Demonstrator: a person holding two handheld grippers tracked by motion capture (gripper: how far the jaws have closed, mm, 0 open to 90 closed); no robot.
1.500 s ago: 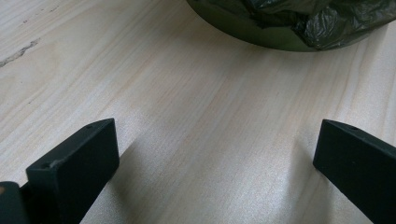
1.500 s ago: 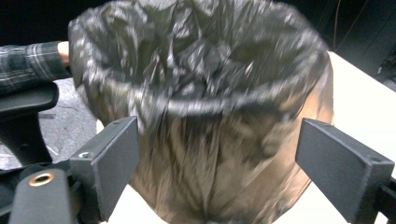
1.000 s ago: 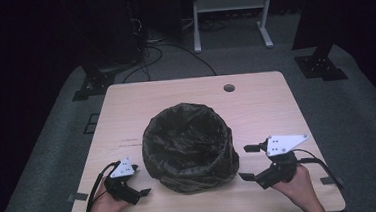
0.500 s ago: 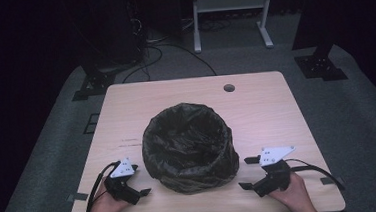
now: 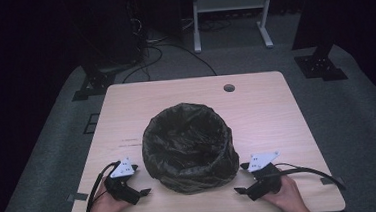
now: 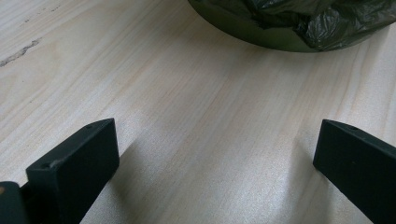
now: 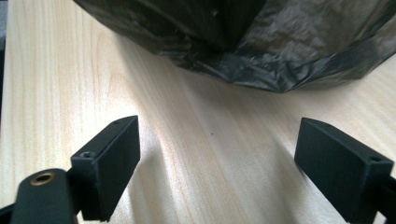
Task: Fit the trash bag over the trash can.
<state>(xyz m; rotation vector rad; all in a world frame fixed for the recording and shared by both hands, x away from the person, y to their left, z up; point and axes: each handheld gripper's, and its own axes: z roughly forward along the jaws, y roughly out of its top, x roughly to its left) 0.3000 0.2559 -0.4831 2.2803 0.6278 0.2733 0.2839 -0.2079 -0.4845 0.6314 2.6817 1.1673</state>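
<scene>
- Left gripper (image 5: 142,181): resting low at the near edge of the tabletop (image 5: 276,110), person's hand (image 5: 103,209) behind it. Fingers (image 6: 77,170) spread wide, nothing but bare wood between them. Judged a parked, ready pose rather than a grasp.
- Right gripper (image 5: 241,178): same arrangement on the other side, hand (image 5: 288,199) behind it. Fingers (image 7: 109,163) spread wide, empty, bare wood between.
- Both grippers point inward at the bin, one on each side; probably set so either can reach the liner without crossing over.
- Bin with black bag liner (image 5: 189,146): stands upright just ahead of and between the two sets of fingers, near both and touching neither. In the left gripper view its base (image 6: 280,39) sits beyond the fingers; in the right gripper view the crumpled bag (image 7: 261,51) hangs down close ahead of the fingers.
- Liner is folded over the rim and drapes down the outside, which hides most of the wall.
- Contents: interior looks dark and empty from above; cannot tell for certain.
- Beyond the bin: a round cable hole (image 5: 229,88) near the far edge.
</scene>
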